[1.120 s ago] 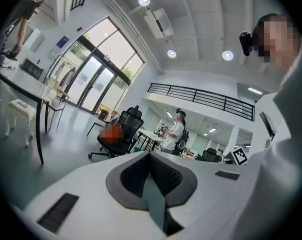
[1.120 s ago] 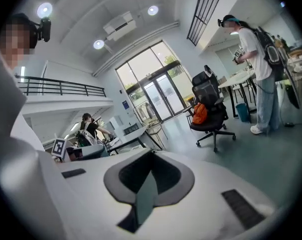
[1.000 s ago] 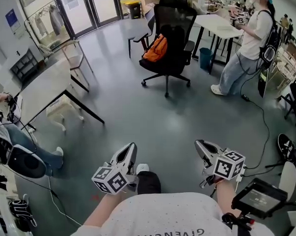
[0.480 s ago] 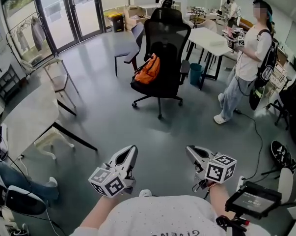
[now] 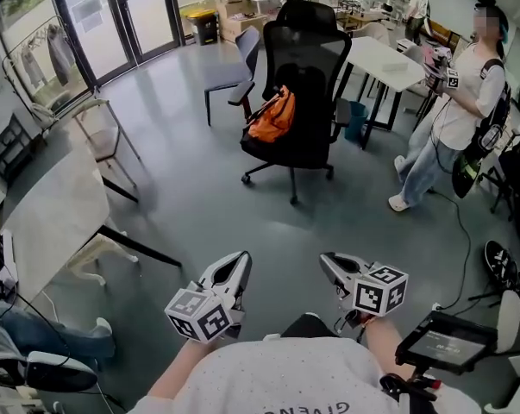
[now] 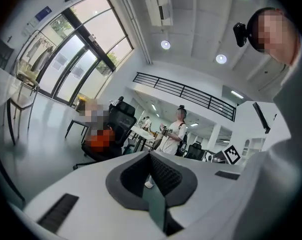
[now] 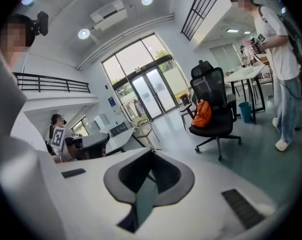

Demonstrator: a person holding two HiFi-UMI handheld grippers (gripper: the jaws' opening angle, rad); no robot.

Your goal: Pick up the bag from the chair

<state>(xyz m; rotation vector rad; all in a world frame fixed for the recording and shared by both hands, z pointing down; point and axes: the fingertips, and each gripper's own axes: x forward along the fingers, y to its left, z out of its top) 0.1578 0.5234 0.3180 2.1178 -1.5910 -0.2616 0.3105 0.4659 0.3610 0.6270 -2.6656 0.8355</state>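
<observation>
An orange bag (image 5: 272, 115) lies on the seat of a black office chair (image 5: 304, 54), leaning on its backrest, at the middle top of the head view. Both grippers hang low, well short of the chair, over bare grey floor. My left gripper (image 5: 241, 261) and my right gripper (image 5: 328, 261) point toward the chair, jaws together with nothing between them. The right gripper view shows the bag (image 7: 203, 113) and chair (image 7: 211, 86) past the shut right gripper (image 7: 152, 151). In the left gripper view the bag (image 6: 99, 139) sits small at the left beyond the shut left gripper (image 6: 149, 155).
A person (image 5: 462, 102) holding a gripper stands right of the chair by a white table (image 5: 385, 59). A grey chair (image 5: 234, 67) is behind the office chair. A white table (image 5: 48, 222) and a wire chair (image 5: 100, 128) are at the left. A cable (image 5: 466, 231) trails on the floor at the right.
The view has drawn closer to the chair, which now looks larger. The standing person has shifted toward the right edge. Both grippers stay low and shut.
</observation>
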